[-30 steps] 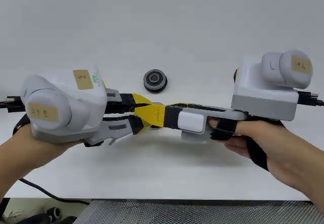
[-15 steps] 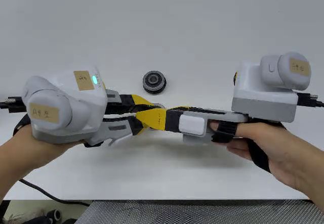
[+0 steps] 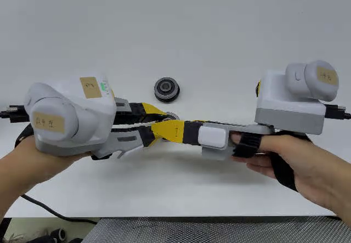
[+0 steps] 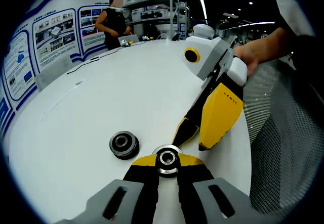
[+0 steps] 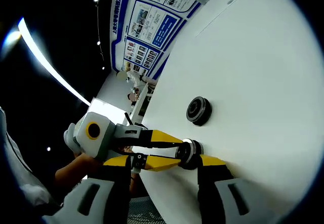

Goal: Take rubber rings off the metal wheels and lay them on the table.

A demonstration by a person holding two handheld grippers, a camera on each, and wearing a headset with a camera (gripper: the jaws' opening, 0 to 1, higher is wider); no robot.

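Left tongs (image 4: 167, 168): in my left hand; jaws drawn in tight on a metal wheel, one yellow tip at each side of it.
Held wheel (image 4: 167, 159): pinched above the table, bright rim and dark hub toward me; I cannot tell whether its rubber ring is seated or partly off.
Second wheel (image 3: 167, 88): lying flat on the table, beyond the tongs and well apart from them; black rubber ring (image 4: 114, 148) on it.
Right tongs (image 4: 191, 139): in my right hand; jaws spread, gripping nothing, the narrow tip just beside the held wheel's rim.
Progress: early, by my judgement; one ring being worked, one not yet begun, both to be laid down.
Holder: table (image 3: 181, 182); bears the second wheel.
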